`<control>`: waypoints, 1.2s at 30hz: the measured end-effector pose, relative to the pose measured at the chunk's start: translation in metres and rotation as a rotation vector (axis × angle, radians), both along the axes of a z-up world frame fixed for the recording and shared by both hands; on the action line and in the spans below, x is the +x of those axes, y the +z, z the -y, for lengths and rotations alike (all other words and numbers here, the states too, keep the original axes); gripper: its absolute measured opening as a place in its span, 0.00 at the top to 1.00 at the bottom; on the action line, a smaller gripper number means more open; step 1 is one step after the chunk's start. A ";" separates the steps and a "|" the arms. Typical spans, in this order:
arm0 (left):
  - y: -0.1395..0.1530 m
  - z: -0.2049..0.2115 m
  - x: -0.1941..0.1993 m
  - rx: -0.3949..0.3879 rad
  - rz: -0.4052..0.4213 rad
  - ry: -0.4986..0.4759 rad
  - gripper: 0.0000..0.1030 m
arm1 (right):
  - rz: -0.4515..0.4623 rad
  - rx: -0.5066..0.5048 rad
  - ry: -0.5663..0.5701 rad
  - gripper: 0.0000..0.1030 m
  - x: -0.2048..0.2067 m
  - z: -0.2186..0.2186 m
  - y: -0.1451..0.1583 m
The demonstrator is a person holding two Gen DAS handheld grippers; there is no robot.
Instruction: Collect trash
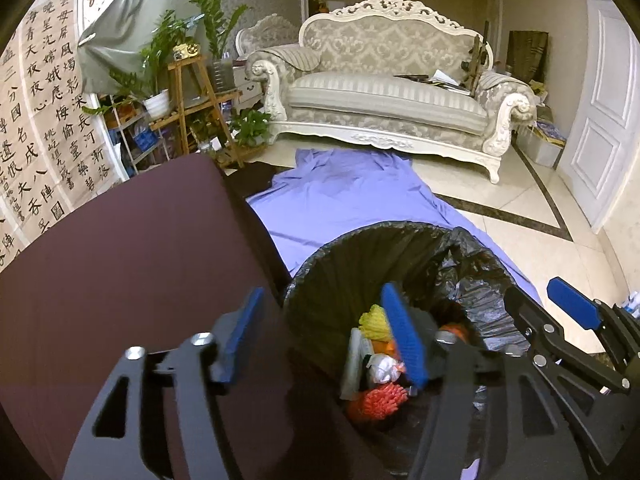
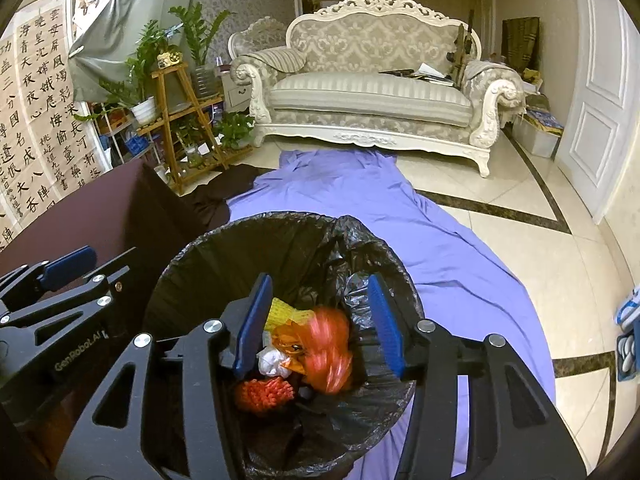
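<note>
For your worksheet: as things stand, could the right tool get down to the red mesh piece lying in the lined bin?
Probably yes. The right tool hangs open over the bin, whose mouth is uncovered. The red mesh piece lies on top of the rubbish, though a blurred orange piece is right beside it.

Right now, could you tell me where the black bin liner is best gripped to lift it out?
Grip the loose, bunched flap of the black bin liner at the bin's far rim, coming from above. There the plastic stands up crumpled and free; elsewhere it is stretched tight over the rim.
</note>
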State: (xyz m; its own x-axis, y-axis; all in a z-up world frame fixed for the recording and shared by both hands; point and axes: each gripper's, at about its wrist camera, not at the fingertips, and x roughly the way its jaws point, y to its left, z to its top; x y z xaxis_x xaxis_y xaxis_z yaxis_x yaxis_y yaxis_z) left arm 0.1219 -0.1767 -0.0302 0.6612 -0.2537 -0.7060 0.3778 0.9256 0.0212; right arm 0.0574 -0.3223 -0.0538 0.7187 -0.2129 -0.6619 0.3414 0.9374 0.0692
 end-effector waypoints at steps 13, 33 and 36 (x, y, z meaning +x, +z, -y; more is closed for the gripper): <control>0.003 -0.008 -0.001 -0.004 0.010 0.022 0.23 | 0.005 -0.034 -0.030 0.37 -0.004 -0.005 0.005; 0.017 -0.039 -0.019 -0.003 0.049 0.065 0.19 | 0.009 -0.033 -0.049 0.24 -0.021 -0.021 0.013; 0.019 -0.047 -0.028 -0.004 0.056 0.066 0.19 | 0.014 -0.037 -0.052 0.24 -0.029 -0.025 0.017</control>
State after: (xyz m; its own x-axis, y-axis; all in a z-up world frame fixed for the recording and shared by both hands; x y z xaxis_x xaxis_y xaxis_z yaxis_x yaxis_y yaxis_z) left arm 0.0941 -0.1301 -0.0108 0.7150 -0.2115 -0.6664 0.3146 0.9485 0.0365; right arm 0.0285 -0.2969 -0.0372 0.7154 -0.2739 -0.6428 0.3888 0.9204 0.0405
